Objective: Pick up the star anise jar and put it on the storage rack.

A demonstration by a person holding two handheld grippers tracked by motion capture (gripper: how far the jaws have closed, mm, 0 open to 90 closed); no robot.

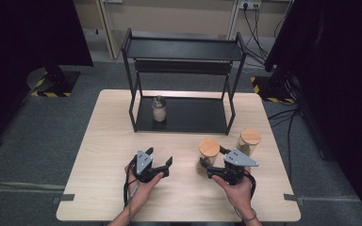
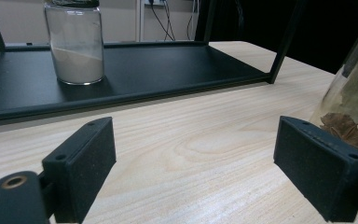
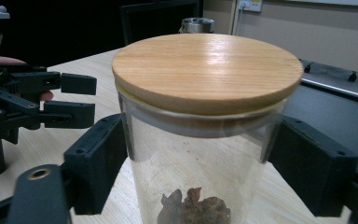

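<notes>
A glass jar with a round wooden lid (image 1: 209, 149) stands on the table (image 1: 108, 141) right of centre, with brown dried pieces at its bottom (image 3: 193, 207). My right gripper (image 1: 212, 160) is shut on this jar below the lid, one pad against each side of the glass (image 3: 198, 168). My left gripper (image 1: 160, 156) rests low over the table left of the jar, jaws wide open with nothing between them (image 2: 191, 168). That same jar (image 2: 354, 102) shows past the left gripper's right-hand jaw.
A second wooden-lidded jar (image 1: 250, 139) stands just right of the held one. A black two-level rack (image 1: 184, 47) sits at the table's far side. On its bottom shelf (image 2: 168, 65) a metal-lidded glass jar of pale powder (image 2: 76, 44) stands at the left.
</notes>
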